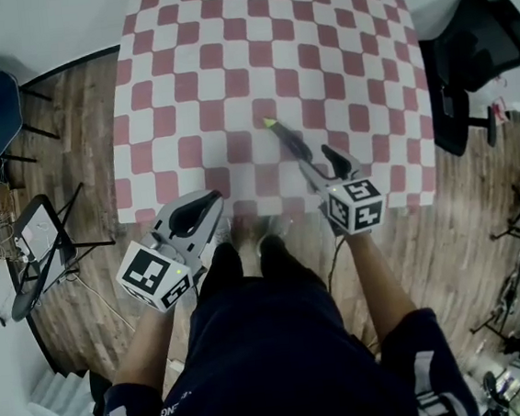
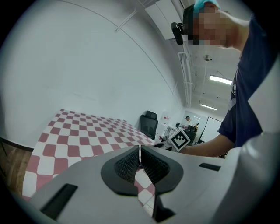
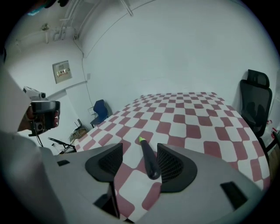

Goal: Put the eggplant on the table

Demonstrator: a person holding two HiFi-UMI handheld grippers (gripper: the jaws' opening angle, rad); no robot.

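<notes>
One eggplant (image 3: pixel 149 160), right gripper (image 3: pixel 139 152) parted around it

The cloth (image 1: pixel 227 67) is matt, smooth fabric; the floor (image 1: pixel 79 157) is wood plank. The eggplant (image 3: pixel 148 159) has glossy skin. The right gripper (image 3: pixel 139 154) is matt grey plastic, its pads (image 3: pixel 171 166) black and rough-textured.

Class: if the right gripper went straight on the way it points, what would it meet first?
The eggplant: it sits between the right gripper's open jaws, close to one of them, though contact is unclear. Beyond it, only the checked tablecloth shows.
</notes>
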